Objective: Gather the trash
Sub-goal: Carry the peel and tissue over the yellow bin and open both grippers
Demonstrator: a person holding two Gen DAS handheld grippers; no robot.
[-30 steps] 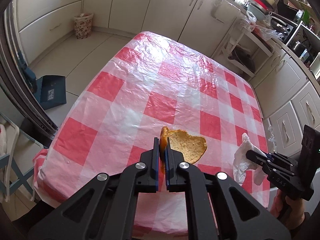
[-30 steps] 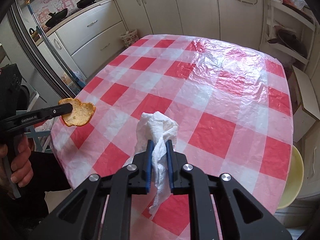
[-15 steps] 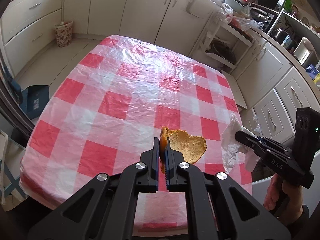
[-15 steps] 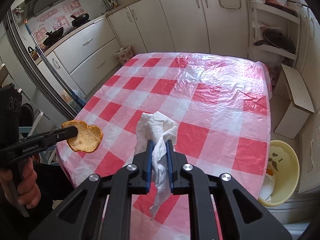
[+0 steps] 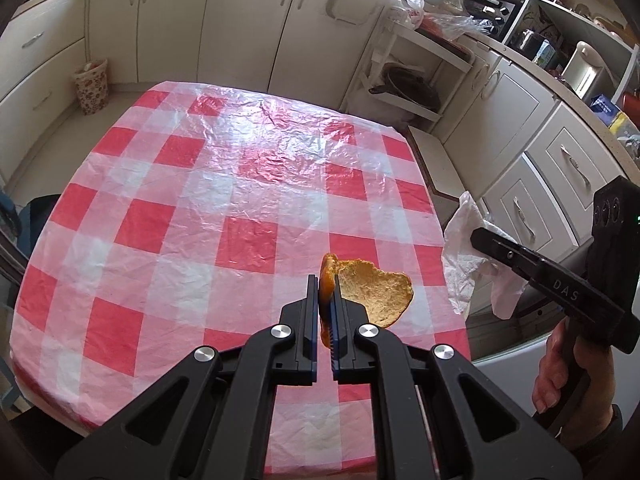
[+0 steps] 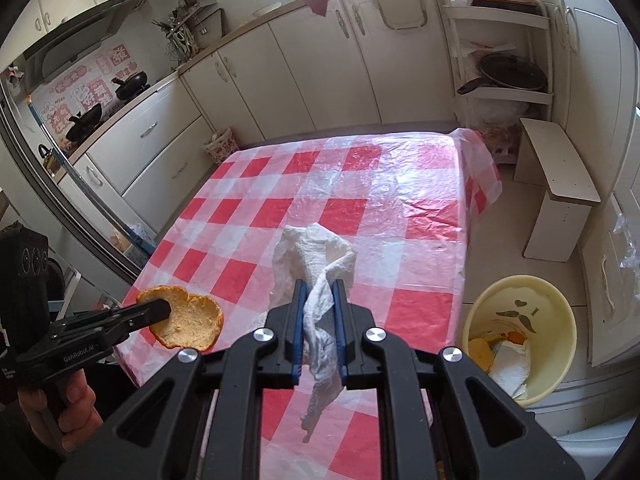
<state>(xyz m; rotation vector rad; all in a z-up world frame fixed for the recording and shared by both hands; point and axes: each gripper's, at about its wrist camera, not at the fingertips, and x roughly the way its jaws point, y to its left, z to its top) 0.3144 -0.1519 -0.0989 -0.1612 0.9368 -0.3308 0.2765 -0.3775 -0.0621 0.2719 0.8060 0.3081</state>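
Trash: curled orange peel piece (image 5: 374, 294) pinched in left hand-held gripper (image 5: 329, 300), jaws narrow | crumpled white paper towel (image 6: 316, 268) clamped in right hand-held gripper (image 6: 319, 300) | both held above red-and-white checked plastic-covered surface (image 5: 192, 216) | round pale-yellow plastic bin (image 6: 560, 312) on floor just beside surface, holding scraps

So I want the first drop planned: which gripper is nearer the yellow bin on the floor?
Right. The right gripper, holding the crumpled tissue, is at the table edge beside the yellow bin; the left gripper, holding the orange peel, is at the far edge.
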